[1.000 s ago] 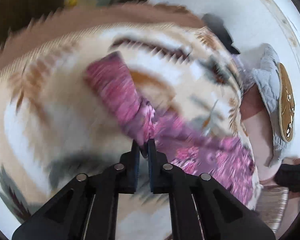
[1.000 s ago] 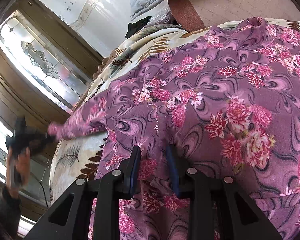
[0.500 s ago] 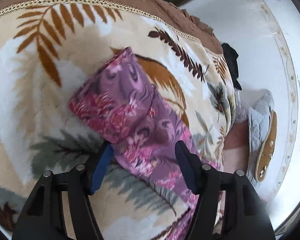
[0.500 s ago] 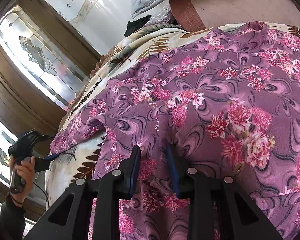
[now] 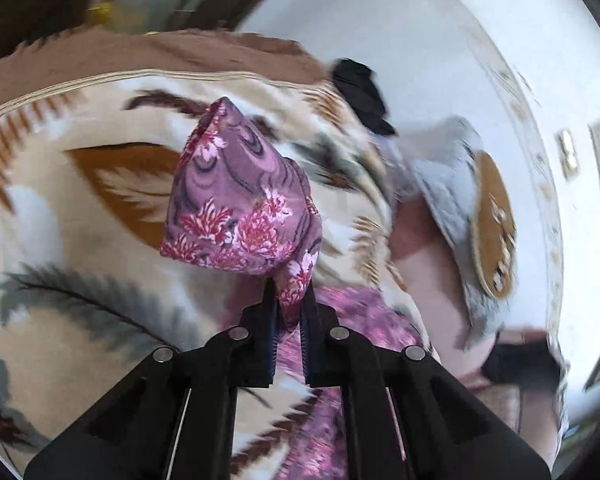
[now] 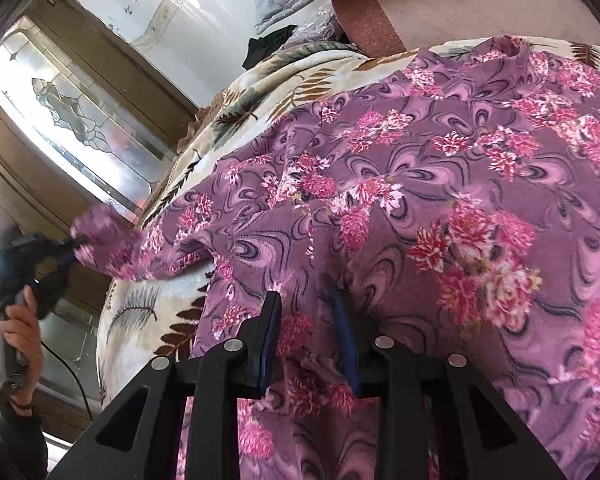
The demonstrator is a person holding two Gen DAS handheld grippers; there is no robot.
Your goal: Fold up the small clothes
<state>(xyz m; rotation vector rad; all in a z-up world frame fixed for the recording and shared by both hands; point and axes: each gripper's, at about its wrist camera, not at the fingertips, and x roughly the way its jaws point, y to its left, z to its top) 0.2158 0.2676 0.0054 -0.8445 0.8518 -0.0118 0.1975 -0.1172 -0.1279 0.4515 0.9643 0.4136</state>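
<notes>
1. The garment (image 6: 440,208), a purple top printed with pink flowers, is spread across a blanket (image 6: 260,92) patterned with brown and grey leaves on cream.
2. One sleeve (image 5: 240,208) is lifted clear of the blanket, and its cuff end is seen hanging open above the leaf pattern.
3. The left gripper (image 5: 289,300) is clamped on the sleeve: a fold of purple cloth is pinched between its blue pads, and the jaws are nearly together.
4. In the right wrist view the same gripper (image 6: 66,250) is seen at the far left, held by a hand (image 6: 14,328), with the sleeve stretched from it towards the body of the garment.
5. The right gripper (image 6: 306,304) is pressed down on the garment near its lower edge, and its jaws are part-way apart with a ridge of cloth gathered between the pads; the pads appear to be closed on that ridge.
6. Beyond the blanket, a grey quilted item (image 5: 452,184) and a black cloth (image 5: 360,92) are seen against a white wall (image 5: 420,40).
7. A leaded glass panel (image 6: 68,108) in a wooden frame is seen at the left of the right wrist view.
</notes>
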